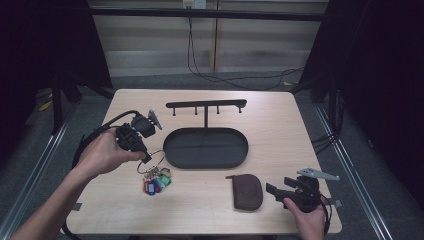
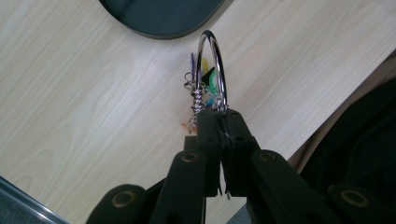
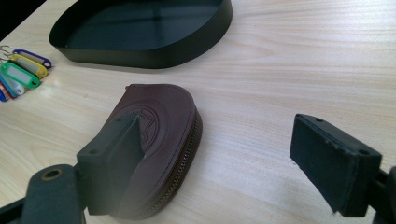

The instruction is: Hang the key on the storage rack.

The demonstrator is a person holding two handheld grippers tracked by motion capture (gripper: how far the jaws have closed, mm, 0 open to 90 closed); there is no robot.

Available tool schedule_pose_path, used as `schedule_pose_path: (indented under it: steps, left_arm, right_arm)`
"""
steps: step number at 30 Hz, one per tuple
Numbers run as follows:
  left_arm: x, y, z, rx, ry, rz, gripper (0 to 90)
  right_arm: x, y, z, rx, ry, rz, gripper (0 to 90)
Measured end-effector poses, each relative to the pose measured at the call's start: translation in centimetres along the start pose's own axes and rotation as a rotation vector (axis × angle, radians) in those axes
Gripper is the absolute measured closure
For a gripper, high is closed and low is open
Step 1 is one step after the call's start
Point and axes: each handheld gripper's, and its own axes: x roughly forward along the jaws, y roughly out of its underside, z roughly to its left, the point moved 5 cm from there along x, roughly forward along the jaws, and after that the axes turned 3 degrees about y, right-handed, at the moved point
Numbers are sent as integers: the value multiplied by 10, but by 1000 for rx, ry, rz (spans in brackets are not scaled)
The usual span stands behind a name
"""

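A large metal key ring [image 2: 213, 70] is pinched at its lower edge between the closed jaws of the left gripper [image 2: 219, 122]; in the left gripper view the ring stands upright above the jaw tips, with a small twisted wire link and a few coloured tags hanging behind it. In the high view the bunch of coloured key tags [image 1: 156, 182] lies on the table at about 7 o'clock from the oval tray, the blue, green and purple ones fanned out, while the thin ring loops up from them toward the left gripper [image 1: 146, 159], which a hand [image 1: 102, 151] holds at about 9 o'clock from the tray. Whether the tags rest fully on the wood or are partly lifted is hard to tell from above.

The black oval tray [image 1: 172, 155] sits near the middle of the light wooden table [image 1: 280, 130]. Rising from its far rim, at 12 o'clock, is a black T-shaped rack [image 1: 205, 105] with short pegs under its bar.

At about 5 o'clock from the tray lies a brown zipped leather pouch [image 1: 247, 191], flat on the table. The right gripper [image 1: 272, 189] is at 3 o'clock from the pouch, held low by the person's right hand [image 1: 310, 220]. In the right gripper view its jaws stand wide apart: one pad in front of the pouch [image 3: 159, 121], the other over bare wood, gripping nothing.
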Motion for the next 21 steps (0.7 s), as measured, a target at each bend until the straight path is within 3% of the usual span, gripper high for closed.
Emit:
schedule_pose_path:
  steps: [7,11,18,21]
  left_arm:
    - [-10,-6,-1,5,12,0,874]
    - [-16,-11,1,-12,-7,-12,874]
    - [-26,-20,2,-11,8,1,874]
    - [-29,-25,4,-13,24,-17,873]
  right_arm:
    - [1,0,1,-1,-3,8,167]
    - [1,0,1,-2,-6,8,166]
    - [4,2,-1,12,-4,28,167]
    - [4,1,-1,8,0,24,167]
